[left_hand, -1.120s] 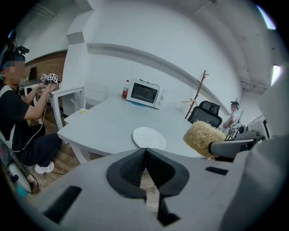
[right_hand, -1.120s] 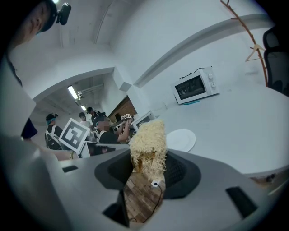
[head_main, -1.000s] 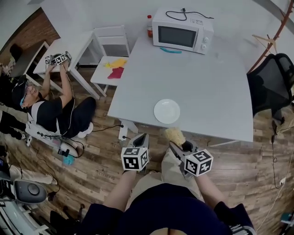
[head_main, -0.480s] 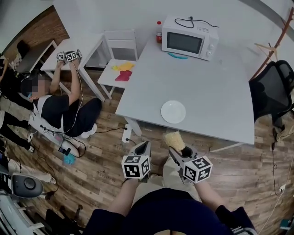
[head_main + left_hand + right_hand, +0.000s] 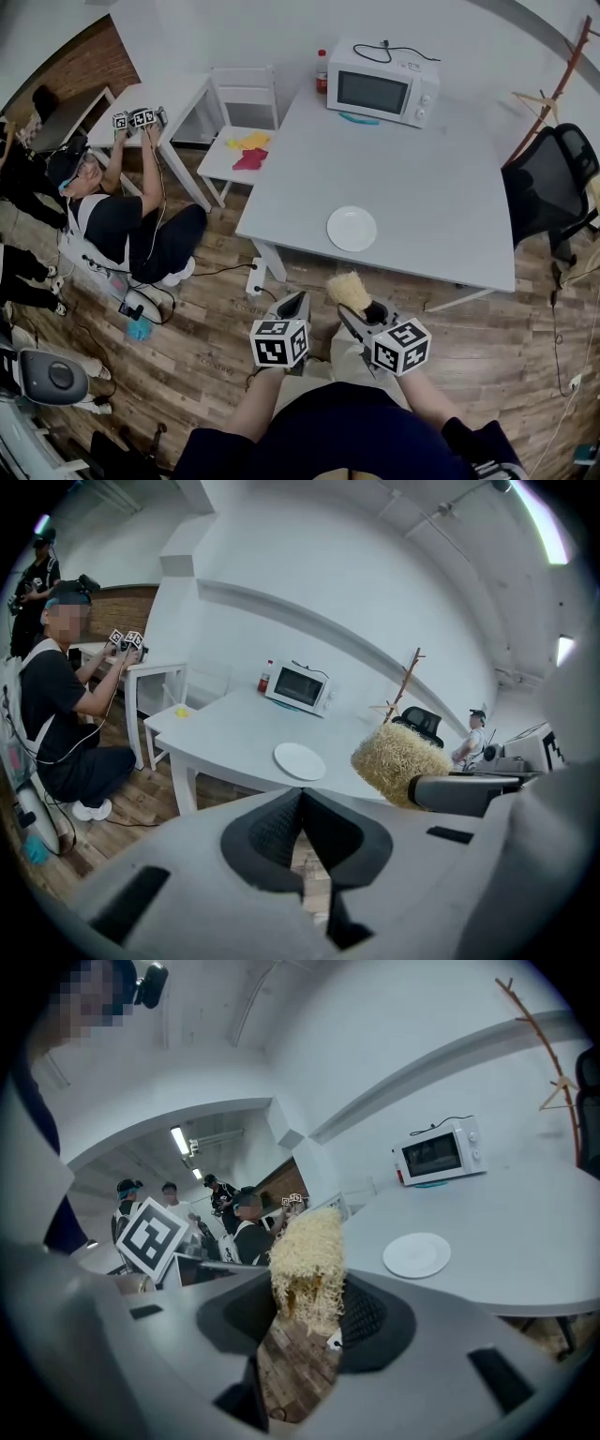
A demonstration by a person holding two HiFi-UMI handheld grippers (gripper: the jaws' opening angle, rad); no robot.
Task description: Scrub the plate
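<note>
So here's where I'm at: my left claw [image 5: 300,803] is pinched fully together with nothing in it, hanging over the wood floor [image 5: 216,323] on the near side of the bench [image 5: 431,178]. My right claw [image 5: 305,1309] is clamped on the scrubber [image 5: 307,1255], a shaggy straw-coloured wad that sticks out past the tips and points toward the bench. The two claws sit side by side in front of my lap, and neither one is over the bench top. The plate [image 5: 352,229] is white and round and lies flat on the bench close to its near edge, a bit left of the middle. It's well apart from both claws and from the scrubber. Nothing's touching it, and it looks bare from up here. At the far end of the bench there's a white microwave [image 5: 382,82] with a red-capped bottle [image 5: 322,70] just to its left and something thin and teal [image 5: 359,118] lying right in front of it. A black office chair [image 5: 548,183] sits at the right side of the bench. Just left of the bench is a white chair [image 5: 246,131] with yellow and red cloths on its seat. Further left, a person [image 5: 117,220] sits on the floor with arms raised.
</note>
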